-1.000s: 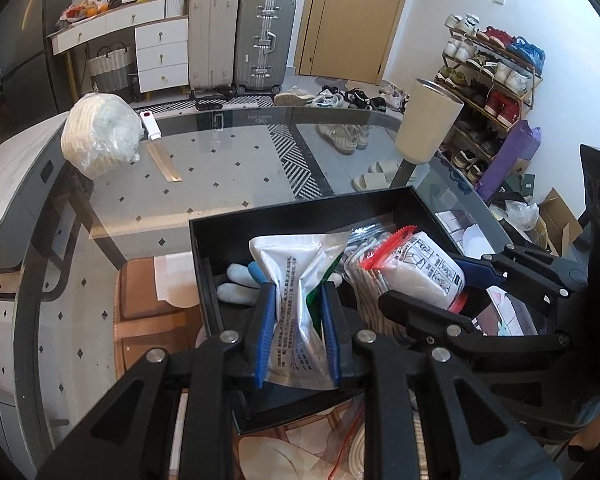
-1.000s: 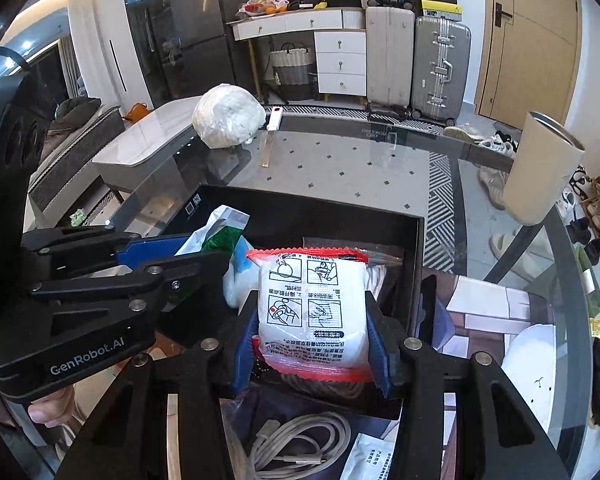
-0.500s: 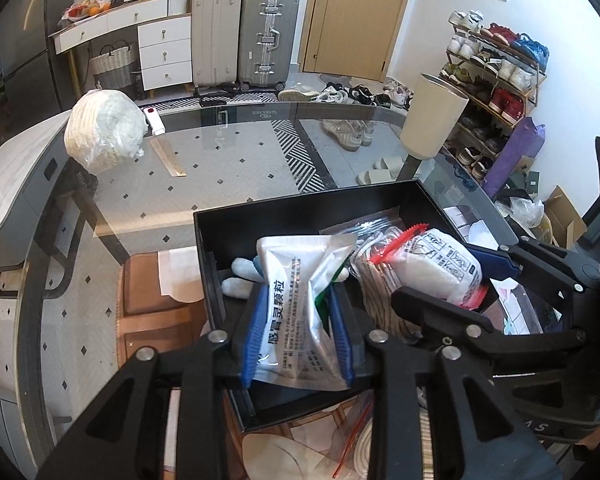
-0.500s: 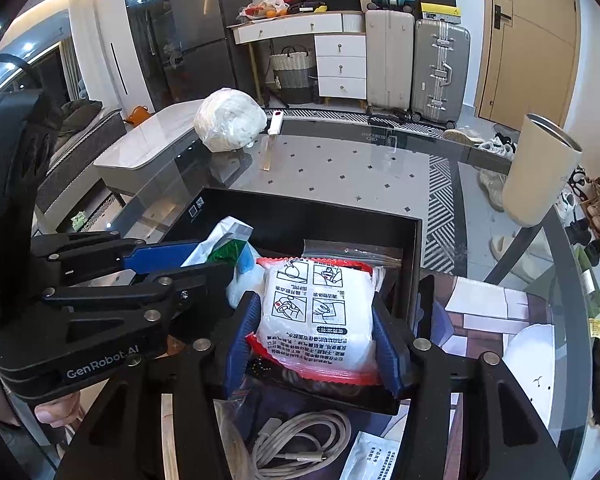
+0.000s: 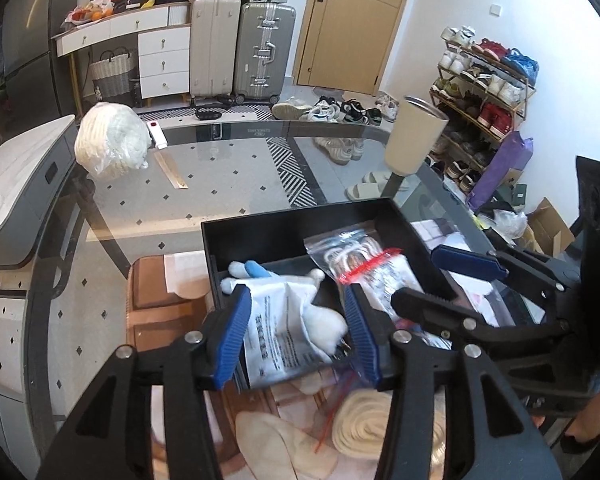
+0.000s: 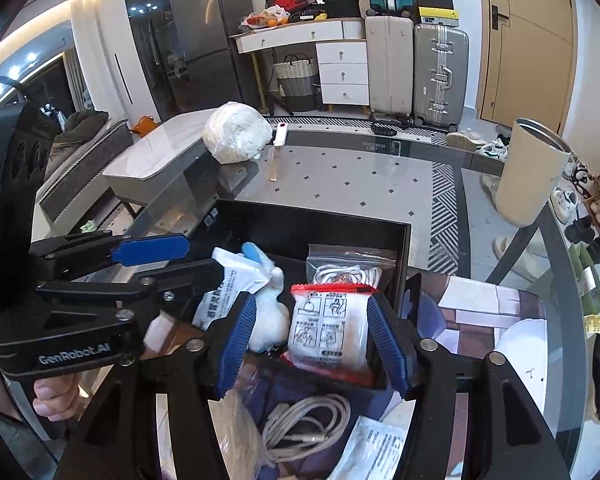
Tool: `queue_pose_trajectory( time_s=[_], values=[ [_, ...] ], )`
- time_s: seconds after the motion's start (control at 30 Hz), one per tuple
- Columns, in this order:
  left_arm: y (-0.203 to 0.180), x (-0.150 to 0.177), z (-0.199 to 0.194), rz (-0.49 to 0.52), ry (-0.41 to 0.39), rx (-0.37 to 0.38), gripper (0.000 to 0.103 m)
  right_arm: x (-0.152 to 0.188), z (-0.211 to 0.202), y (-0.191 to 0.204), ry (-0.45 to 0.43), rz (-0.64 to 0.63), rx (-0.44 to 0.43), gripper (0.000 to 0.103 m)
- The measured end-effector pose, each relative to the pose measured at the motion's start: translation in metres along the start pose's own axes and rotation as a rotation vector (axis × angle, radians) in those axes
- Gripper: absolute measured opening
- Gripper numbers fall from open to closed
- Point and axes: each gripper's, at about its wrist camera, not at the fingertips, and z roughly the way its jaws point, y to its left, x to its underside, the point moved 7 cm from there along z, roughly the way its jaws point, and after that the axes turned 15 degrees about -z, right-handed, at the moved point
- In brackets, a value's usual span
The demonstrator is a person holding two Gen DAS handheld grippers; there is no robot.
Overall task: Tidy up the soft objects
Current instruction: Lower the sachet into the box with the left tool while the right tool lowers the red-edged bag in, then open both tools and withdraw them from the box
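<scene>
You're at the release step: both packs are down in the black bin (image 5: 300,236) and both sets of jaws are opening. Your left gripper (image 5: 296,332) is spread, pads clear of the white printed pouch (image 5: 280,332), which sits between them, slumped over the bin's near wall beside a white plush toy (image 5: 324,320). Your right gripper (image 6: 312,340) is also spread, with the red-edged sealed pack (image 6: 328,328) between the pads; its right edge looks close to the right pad, left side clearly free. That pack stands roughly upright, red zip end toward the far side of the bin, long axis running away from you along the fingers. The pouch's long axis also runs away from the fingers, its near end hanging out over the wall. Behind the pack lies a clear zip bag of cord (image 6: 348,268). Next move, as I judge it: back both grippers straight out without snagging plastic, then go for the loose items just beneath the fingers.
</scene>
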Motion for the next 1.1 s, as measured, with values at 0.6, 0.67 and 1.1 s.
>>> queue_pose_trajectory(
  time_s=[0.6,0.67,1.1],
  values=[
    [-0.048,0.072,-0.008,0.131,0.111,0.033,0.084,0.075,-0.049,-0.010,0.099,0.030,-0.051,0.059],
    [-0.047,0.074,0.002,0.136,0.125,0.014,0.084,0.085,-0.049,-0.012,0.123,0.036,-0.054,0.059],
    [-0.026,0.093,0.007,0.173,0.149,-0.039,0.084,0.135,-0.053,0.039,0.220,0.008,-0.256,0.059]
  ],
)
